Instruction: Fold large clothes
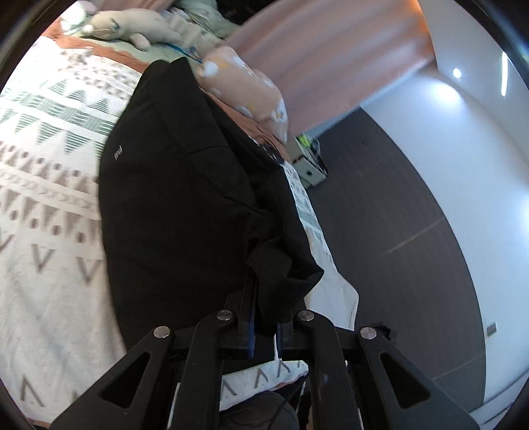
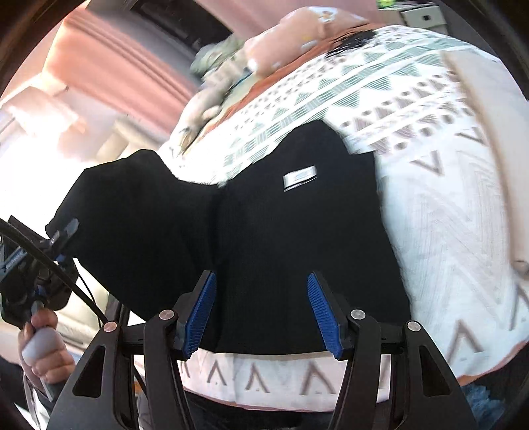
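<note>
A large black garment (image 1: 178,198) lies spread on a patterned white bedspread (image 1: 49,231). My left gripper (image 1: 264,317) is shut on a bunched edge of it near the bed's side, and the cloth hangs lifted from the jaws. In the right wrist view the same garment (image 2: 281,231) shows a small white label (image 2: 300,175). One part of it is raised at the left, where the left gripper (image 2: 71,228) holds it. My right gripper (image 2: 261,291) is open just over the garment's near hem. Its blue pads (image 2: 201,311) stand apart, with nothing pressed between them.
A pink pillow (image 1: 244,89) and a plush toy (image 1: 132,26) lie at the head of the bed. Dark floor (image 1: 396,231) and a white wall run along the bed's side, with a small box (image 1: 310,165) there. A hand (image 2: 43,347) grips the left handle.
</note>
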